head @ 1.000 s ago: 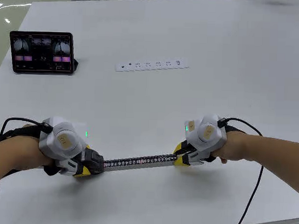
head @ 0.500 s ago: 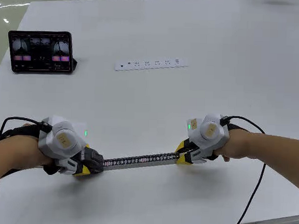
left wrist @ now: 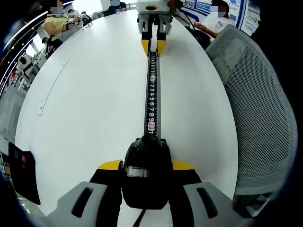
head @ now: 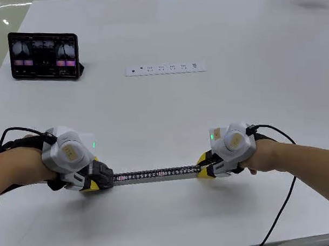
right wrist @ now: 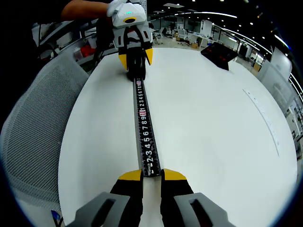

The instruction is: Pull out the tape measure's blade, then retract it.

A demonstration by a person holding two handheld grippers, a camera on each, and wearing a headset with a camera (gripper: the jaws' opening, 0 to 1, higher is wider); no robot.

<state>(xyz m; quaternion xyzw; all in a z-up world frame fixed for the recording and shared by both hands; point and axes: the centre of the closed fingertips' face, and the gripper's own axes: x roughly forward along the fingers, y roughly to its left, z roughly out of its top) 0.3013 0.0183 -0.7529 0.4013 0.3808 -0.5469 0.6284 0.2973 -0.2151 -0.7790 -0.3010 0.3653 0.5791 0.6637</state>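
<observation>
The black tape measure case (left wrist: 146, 168) sits between the yellow-tipped jaws of my left gripper (head: 95, 179), which is shut on it. Its numbered blade (head: 156, 174) runs out flat over the white table to my right gripper (head: 204, 168), which is shut on the blade's end (right wrist: 150, 171). In the left gripper view the blade (left wrist: 152, 92) stretches away to the right gripper (left wrist: 153, 35). In the right gripper view the blade (right wrist: 143, 127) leads to the case (right wrist: 134, 64) held by the left gripper (right wrist: 134, 52).
A tablet (head: 45, 55) with a lit screen stands at the table's far left. A white power strip (head: 165, 68) lies mid-table beyond the grippers. Cables (head: 280, 205) trail from both hands. A mesh chair back (left wrist: 262, 109) stands beside the table edge.
My right gripper has moved rightward with the blade's end, so a longer stretch of blade lies drawn out of the case. The left gripper has held its place.
</observation>
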